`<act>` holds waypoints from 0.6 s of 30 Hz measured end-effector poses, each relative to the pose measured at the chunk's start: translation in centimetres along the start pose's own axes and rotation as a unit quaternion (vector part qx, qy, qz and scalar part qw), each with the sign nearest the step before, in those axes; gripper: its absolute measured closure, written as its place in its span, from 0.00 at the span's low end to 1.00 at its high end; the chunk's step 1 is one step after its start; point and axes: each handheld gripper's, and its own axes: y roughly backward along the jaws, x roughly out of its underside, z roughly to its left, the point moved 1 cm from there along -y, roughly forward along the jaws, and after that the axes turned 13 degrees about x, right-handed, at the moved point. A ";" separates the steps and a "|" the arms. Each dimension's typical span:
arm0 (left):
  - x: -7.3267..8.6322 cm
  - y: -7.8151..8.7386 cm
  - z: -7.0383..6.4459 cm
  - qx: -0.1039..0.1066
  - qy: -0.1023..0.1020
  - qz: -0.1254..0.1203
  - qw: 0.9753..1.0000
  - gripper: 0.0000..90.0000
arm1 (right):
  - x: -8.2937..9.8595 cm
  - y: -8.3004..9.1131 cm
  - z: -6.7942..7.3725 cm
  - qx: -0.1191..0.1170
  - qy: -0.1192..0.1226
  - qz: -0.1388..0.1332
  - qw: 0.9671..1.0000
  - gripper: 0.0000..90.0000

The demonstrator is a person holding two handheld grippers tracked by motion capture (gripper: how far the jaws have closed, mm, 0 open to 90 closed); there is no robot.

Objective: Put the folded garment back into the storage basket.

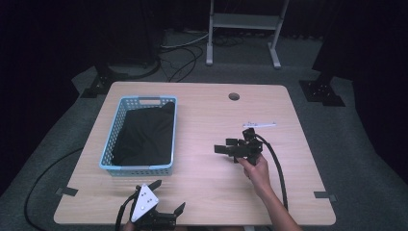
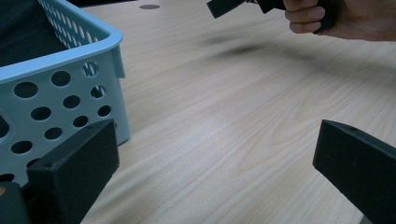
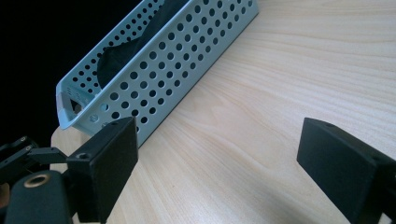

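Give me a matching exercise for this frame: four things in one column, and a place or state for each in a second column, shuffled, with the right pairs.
Things:
1. black cloth
2. basket
3. right gripper
4. left gripper

Places or states:
A. light blue, perforated, on the table's left half
B. open, at the table's near edge
C. lying inside the basket
D. open, held above the table's middle

Pairs: 1-C, 2-A, 3-D, 4-B

Both hand-held grippers are black. The left hand-held gripper (image 1: 166,197) carries a grey three-cornered plate (image 1: 144,202) dotted with screws; a thick black cable (image 1: 276,163) trails from the right hand-held gripper (image 1: 222,149). Their jaws are flat, square-edged black pads. Both forearms are bare.
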 end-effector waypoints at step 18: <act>0.0 0.0 0.0 0.000 0.001 0.001 1.000 0.00 | 1.5 1.6 -0.9 0.016 -0.001 -0.007 1.000 0.14</act>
